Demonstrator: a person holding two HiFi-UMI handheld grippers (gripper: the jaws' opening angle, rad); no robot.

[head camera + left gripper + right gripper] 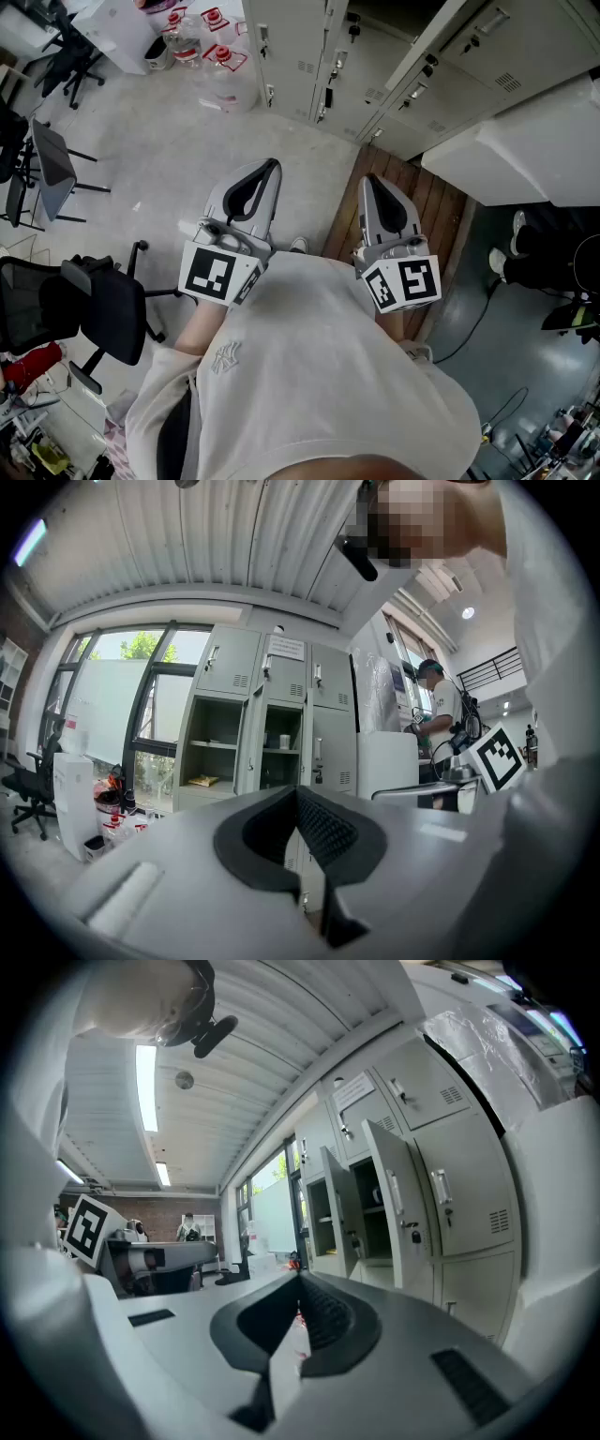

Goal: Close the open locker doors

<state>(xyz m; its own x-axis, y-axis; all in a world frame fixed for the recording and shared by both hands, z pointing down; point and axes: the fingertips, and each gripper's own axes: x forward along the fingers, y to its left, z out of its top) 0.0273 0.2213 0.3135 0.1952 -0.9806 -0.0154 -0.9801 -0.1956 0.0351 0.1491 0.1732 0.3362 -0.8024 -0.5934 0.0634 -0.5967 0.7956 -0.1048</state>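
Observation:
A bank of grey lockers (300, 56) stands ahead of me across the floor. In the left gripper view two middle compartments are open: one with shelves (211, 747) and a narrower one (281, 747). In the right gripper view their doors (386, 1194) stand swung outward, a second door (337, 1213) behind the first. My left gripper (273, 166) and right gripper (371, 180) are held close to my chest, well short of the lockers. Both are shut with nothing in them, as the left gripper (298, 794) and right gripper (298, 1283) show in their own views.
Office chairs (89, 309) stand at my left. Large water bottles (211, 56) sit by the lockers' left end. A wooden board (417, 202) lies on the floor before the lockers. At the right is a white cabinet (525, 141). A person (436, 710) stands beyond it.

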